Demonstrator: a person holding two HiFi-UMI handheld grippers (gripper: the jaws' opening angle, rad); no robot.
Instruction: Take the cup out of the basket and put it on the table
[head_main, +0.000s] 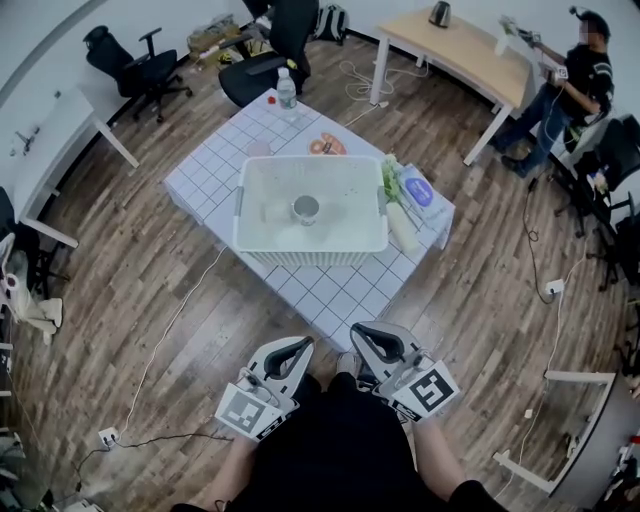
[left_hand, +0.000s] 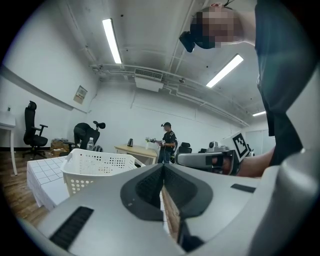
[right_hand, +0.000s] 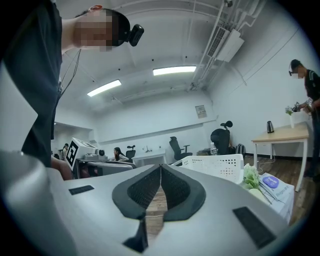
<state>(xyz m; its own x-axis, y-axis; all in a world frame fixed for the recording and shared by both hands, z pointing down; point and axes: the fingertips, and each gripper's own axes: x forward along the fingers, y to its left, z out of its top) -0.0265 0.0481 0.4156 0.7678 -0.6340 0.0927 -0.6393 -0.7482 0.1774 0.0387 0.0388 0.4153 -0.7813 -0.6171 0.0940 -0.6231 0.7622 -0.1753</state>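
A white plastic basket (head_main: 255, 235) stands on a low table (head_main: 330, 300) covered with a white checked cloth. Inside the basket a small grey cup (head_main: 305, 209) stands upright near the middle, beside another pale item. My left gripper (head_main: 302, 344) and right gripper (head_main: 358, 331) are side by side close to my body, short of the table's near corner. Both point level toward the table. In the left gripper view the jaws (left_hand: 163, 165) meet with nothing between them, and the basket (left_hand: 95, 167) lies ahead to the left. The right gripper (right_hand: 161, 166) is likewise shut and empty, with the basket (right_hand: 212, 164) ahead to the right.
On the table behind and right of the basket are a water bottle (head_main: 286, 90), a snack packet (head_main: 327, 145), green flowers (head_main: 390, 185) and a blue-and-white pouch (head_main: 420, 190). Office chairs (head_main: 140, 65), a wooden desk (head_main: 460, 50), a standing person (head_main: 575, 90) and floor cables surround it.
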